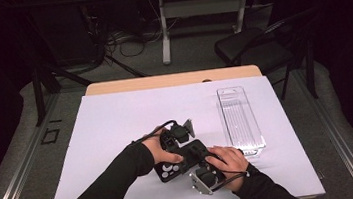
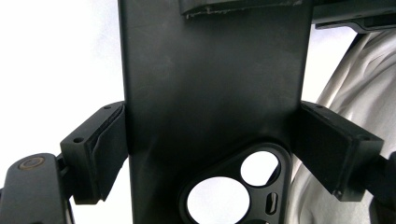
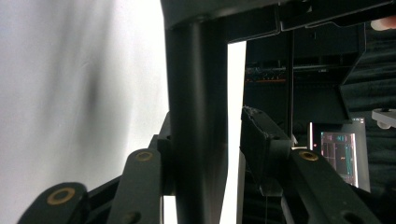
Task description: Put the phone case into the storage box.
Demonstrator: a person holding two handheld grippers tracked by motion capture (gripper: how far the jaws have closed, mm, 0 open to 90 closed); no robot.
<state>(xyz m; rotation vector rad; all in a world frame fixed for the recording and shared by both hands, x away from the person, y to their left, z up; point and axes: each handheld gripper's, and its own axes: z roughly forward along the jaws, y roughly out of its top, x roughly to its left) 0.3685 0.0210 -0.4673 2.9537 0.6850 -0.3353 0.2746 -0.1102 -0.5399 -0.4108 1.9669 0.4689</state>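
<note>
I am gripping a black phone case (image 2: pixel 210 93) across its width with my left tongs (image 2: pixel 210 154), both pads pressing on its long edges, the camera cutout showing near the bottom of the left gripper view. My right tongs (image 3: pixel 205 140) are straddling the case edge-on; the left pad is lying against it, the right pad is standing just off it, so they are not yet clenched. The case is hovering over the white tabletop (image 1: pixel 116 121), near my edge, with a clear plastic tray (image 1: pixel 240 120) lying to the right.
</note>
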